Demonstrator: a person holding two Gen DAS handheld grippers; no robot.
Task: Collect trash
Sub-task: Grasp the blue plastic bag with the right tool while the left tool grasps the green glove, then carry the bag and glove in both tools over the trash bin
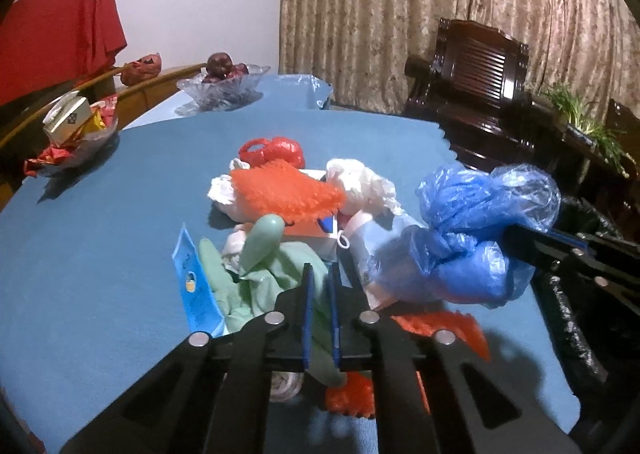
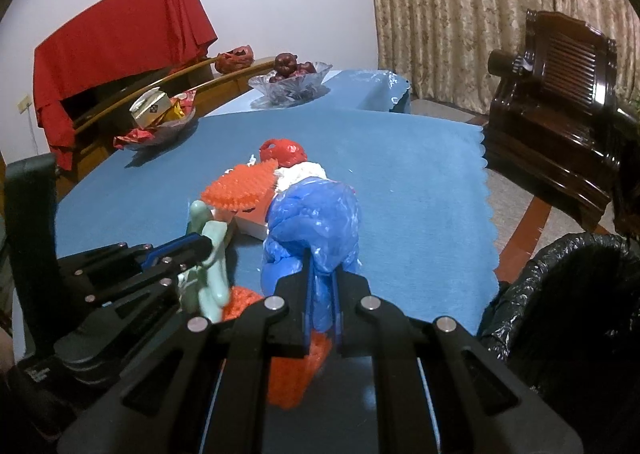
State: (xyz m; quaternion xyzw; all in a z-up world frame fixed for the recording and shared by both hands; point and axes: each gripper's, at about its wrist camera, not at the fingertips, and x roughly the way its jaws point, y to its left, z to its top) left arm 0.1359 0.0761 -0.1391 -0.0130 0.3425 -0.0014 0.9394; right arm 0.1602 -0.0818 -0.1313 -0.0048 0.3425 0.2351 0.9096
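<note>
A heap of trash lies on the blue tablecloth: orange spiky netting, a red plastic bag, white crumpled paper and a blue packet. My left gripper is shut on a pale green rubber glove; it also shows in the right wrist view. My right gripper is shut on a crumpled blue plastic bag, held just above the table; the bag also shows in the left wrist view.
A bin lined with a black bag stands off the table's right edge. Two glass bowls stand at the back, one with fruit, one with packets. A dark wooden chair stands by the curtain.
</note>
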